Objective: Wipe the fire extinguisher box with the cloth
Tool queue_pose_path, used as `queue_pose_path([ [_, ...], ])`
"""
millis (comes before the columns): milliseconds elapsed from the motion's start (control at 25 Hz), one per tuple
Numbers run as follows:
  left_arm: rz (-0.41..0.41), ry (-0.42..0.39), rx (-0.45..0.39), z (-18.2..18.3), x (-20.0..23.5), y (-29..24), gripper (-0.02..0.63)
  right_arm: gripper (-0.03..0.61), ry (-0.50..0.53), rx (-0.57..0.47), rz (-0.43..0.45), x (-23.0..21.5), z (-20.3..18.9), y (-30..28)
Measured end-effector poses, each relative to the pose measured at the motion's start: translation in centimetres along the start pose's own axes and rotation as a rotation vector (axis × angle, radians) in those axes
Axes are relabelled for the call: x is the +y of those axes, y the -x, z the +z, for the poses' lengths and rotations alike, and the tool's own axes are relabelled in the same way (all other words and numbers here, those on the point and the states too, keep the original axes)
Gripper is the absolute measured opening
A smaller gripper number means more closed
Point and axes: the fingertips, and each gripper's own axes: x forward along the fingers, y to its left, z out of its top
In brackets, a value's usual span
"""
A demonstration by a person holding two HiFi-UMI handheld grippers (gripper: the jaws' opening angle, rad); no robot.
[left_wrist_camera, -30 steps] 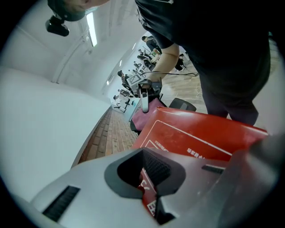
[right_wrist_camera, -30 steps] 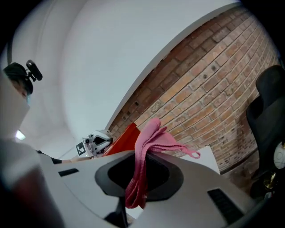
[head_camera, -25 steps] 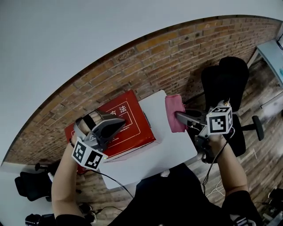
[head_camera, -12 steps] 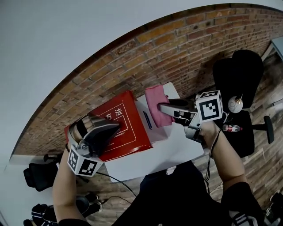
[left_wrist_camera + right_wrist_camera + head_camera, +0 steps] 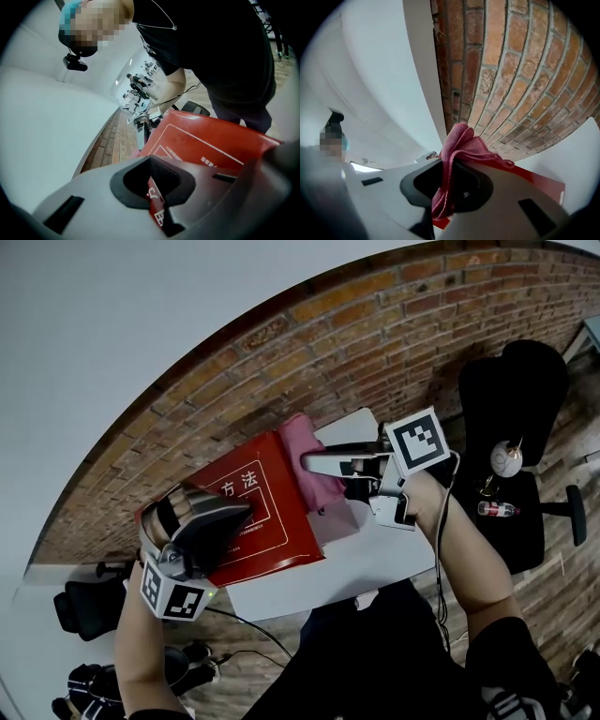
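Brick wall (image 5: 375, 324) fills the background of the head view, behind a small white table (image 5: 375, 563) that carries the red fire extinguisher box with white print (image 5: 267, 512). My left claw (image 5: 246, 512) sits over the box's left part. My right claw (image 5: 309, 463) holds the pink terry cloth (image 5: 302, 432) at the box's right edge.

From the left gripper view, my left claw's jaws are pinched on a thin red edge of the box, whose printed face stretches beyond.

From the right gripper view, my right claw's jaws are clamped on the bunched cloth, with the box's red surface just beneath it and bricks above.
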Motion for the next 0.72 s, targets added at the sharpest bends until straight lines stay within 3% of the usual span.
queue_pose_path([
  [320,0.002,0.0,0.004,0.1,0.2,-0.1,0.029,0.061,-0.065,0.013,0.043,-1.4,-0.3,-0.6],
  [720,0.006,0.005,0.011,0.0,0.2,-0.1,0.029,0.061,-0.065,0.007,-0.006,-3.8,-0.8,-0.6],
])
